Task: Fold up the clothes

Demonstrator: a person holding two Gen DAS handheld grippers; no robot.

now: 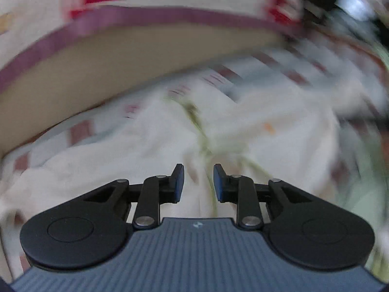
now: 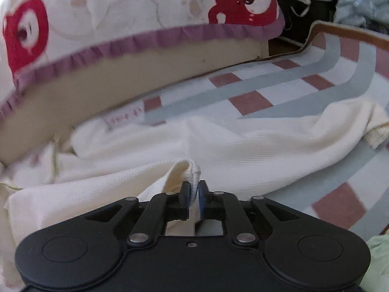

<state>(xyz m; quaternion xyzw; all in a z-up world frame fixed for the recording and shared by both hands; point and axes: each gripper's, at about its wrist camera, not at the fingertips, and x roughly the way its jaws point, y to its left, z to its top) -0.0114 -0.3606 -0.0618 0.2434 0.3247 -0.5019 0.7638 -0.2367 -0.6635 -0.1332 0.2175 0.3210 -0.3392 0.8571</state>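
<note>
The right hand-held gripper (image 2: 193,196) is clamped on a folded edge of the cream garment (image 2: 218,150), which lies crumpled on the checked sheet (image 2: 291,85) of a bed. The left hand-held gripper (image 1: 198,182) stands parted above the same cloth, nothing between its fingers. That view is blurred. A cartoon-print cover (image 2: 121,12) lies behind.

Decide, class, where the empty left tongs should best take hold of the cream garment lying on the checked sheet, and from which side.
Probably the loose hem of the cream garment, beside the raised fold the right tongs already pinch. Come from above and the near side: there the edge lifts off the checked sheet, while elsewhere it lies flat. The left tongs stand open, empty.
</note>
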